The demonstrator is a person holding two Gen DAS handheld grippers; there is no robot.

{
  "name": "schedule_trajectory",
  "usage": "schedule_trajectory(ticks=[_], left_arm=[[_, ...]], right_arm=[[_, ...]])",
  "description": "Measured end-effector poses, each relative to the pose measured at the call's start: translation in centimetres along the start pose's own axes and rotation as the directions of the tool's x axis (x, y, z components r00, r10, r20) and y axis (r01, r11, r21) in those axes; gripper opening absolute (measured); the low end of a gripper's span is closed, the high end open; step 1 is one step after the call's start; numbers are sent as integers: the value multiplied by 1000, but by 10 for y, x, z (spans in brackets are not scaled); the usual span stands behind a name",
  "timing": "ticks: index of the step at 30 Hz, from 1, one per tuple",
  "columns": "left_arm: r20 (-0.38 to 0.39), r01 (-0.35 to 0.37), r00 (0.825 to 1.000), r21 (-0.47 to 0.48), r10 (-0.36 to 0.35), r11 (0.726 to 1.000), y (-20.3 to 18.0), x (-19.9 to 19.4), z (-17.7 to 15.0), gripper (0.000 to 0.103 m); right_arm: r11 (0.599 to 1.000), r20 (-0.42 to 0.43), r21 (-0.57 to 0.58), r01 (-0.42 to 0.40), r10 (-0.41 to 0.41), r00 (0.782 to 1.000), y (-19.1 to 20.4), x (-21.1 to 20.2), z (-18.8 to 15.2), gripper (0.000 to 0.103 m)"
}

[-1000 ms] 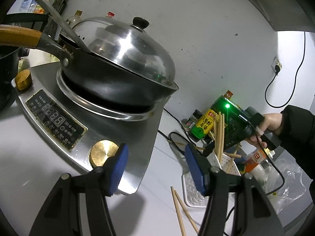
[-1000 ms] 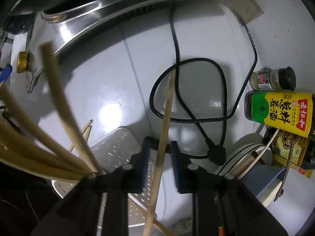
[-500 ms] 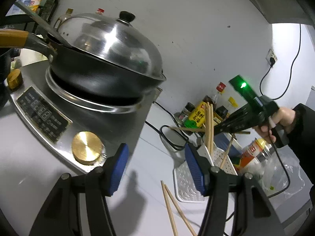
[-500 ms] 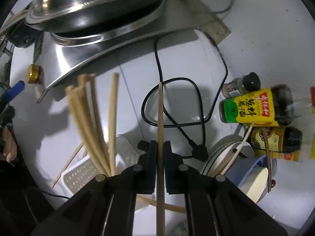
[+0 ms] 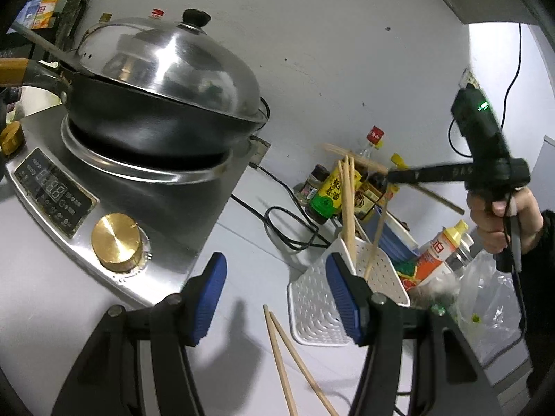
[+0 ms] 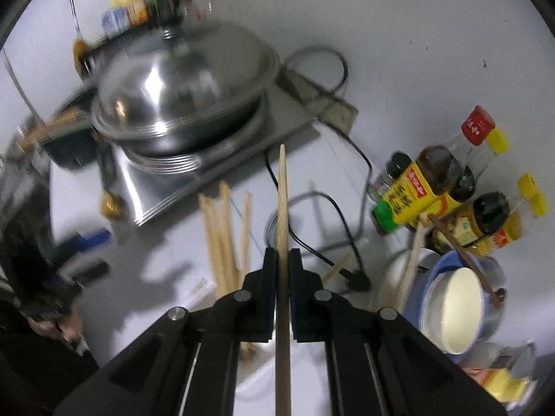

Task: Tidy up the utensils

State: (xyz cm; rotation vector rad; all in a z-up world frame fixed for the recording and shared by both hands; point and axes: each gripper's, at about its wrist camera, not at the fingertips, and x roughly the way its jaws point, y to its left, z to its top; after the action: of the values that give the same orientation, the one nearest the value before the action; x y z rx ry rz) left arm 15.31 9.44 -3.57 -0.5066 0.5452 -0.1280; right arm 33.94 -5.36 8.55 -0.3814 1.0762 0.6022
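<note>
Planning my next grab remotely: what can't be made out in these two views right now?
- Held chopstick: its rear end runs off the bottom edge of the right wrist view, past the shut right claw.
- Two loose chopsticks on the counter: cut off by the bottom edge of the left wrist view.
- White holder: partly behind the left claw; its inside is unseen.
- Wok lid: motion-blurred in the right wrist view.

- We see one pale wooden chopstick (image 6: 281, 204) clamped lengthwise between dark pads, its tip out over the white counter.
- We count several matching chopsticks (image 5: 348, 204) standing upright, slightly splayed, in a white perforated holder (image 5: 381, 274).
- Two more loose chopsticks (image 5: 291, 364) lie flat on the counter just in front of that holder, splayed apart in a narrow V.
</note>
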Motion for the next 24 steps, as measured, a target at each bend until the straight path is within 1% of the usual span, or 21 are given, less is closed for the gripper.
schedule_trajectory(ticks=[1, 3, 6, 8, 10, 17, 20, 24], left_arm=[[-5, 1, 1000, 2, -1, 1000, -1, 1, -1, 60], [-14, -3, 1000, 8, 3, 1000, -3, 1, -2, 60], [-13, -8, 1000, 18, 8, 1000, -4, -2, -4, 60], [-14, -15, 1000, 20, 15, 1000, -5, -4, -4, 60], [-12, -22, 1000, 19, 22, 1000, -4, -6, -5, 60], [-13, -29, 999, 24, 29, 999, -6, -9, -5, 60], [-21, -30, 999, 23, 31, 999, -5, -8, -6, 60], [-27, -33, 999, 27, 34, 999, -6, -6, -8, 60]], right_arm=[[999, 57, 24, -46, 45, 997, 2, -6, -2, 6], [994, 121, 43, -103, 97, 988, 8, -8, -8, 6], [984, 159, 61, -166, 155, 975, 21, 1, -18, 6], [981, 186, 65, -182, 167, 968, 25, 7, -24, 6], [981, 188, 72, -181, 165, 968, 26, 16, -29, 6], [993, 169, 18, -115, 110, 979, 30, 45, -46, 6], [998, 170, -31, -61, 65, 983, 39, 48, -54, 6], [998, 195, -55, -33, 43, 980, 43, 51, -66, 6]])
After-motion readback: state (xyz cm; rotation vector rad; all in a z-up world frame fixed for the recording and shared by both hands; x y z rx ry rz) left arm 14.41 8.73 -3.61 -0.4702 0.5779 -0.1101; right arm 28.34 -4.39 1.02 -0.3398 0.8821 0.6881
